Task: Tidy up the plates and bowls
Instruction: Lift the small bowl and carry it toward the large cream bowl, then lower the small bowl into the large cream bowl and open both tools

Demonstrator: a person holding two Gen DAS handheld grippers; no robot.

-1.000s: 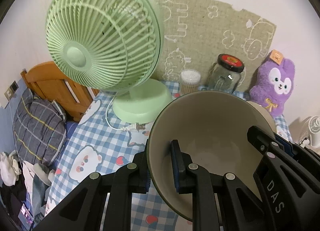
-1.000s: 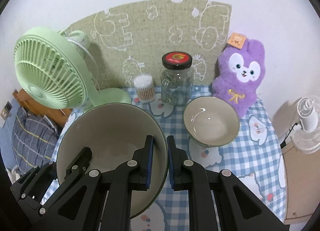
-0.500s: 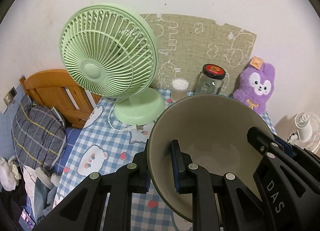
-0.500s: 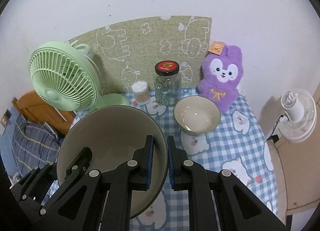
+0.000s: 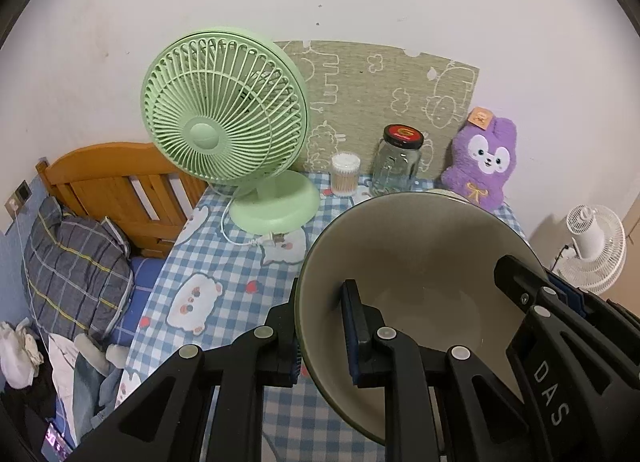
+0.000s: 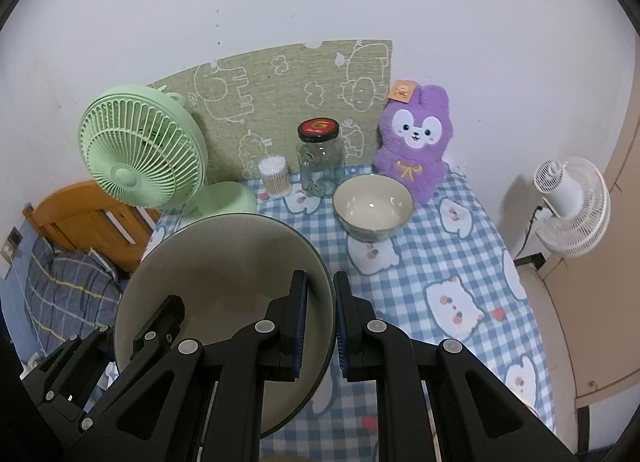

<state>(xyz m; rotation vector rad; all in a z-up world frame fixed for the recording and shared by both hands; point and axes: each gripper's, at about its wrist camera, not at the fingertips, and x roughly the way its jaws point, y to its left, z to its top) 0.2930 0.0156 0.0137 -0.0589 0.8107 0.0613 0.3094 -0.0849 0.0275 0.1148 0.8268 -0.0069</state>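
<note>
Above checked tablecloth (image 6: pixel 452 262), both grippers' jaws still pinch big bowl (image 6: pixel 224 274) rim, now lifted higher & further from fan (image 5: pixel 224 110).

Blue-checked tablecloth (image 6: pixel 448 262), perhaps olive-rimmed bowl (image 6: pixel 224 262)

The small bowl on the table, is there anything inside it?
No, the small bowl standing in front of the purple plush toy shows only its bare, pale, glossy inside in the right wrist view.

We see only a sliver of the small bowl (image 5: pixel 444 193) behind the large bowl (image 5: pixel 420 262) in the left view, and the large bowl's underside and the tablecloth (image 6: pixel 440 258) beneath it are hidden.
</note>
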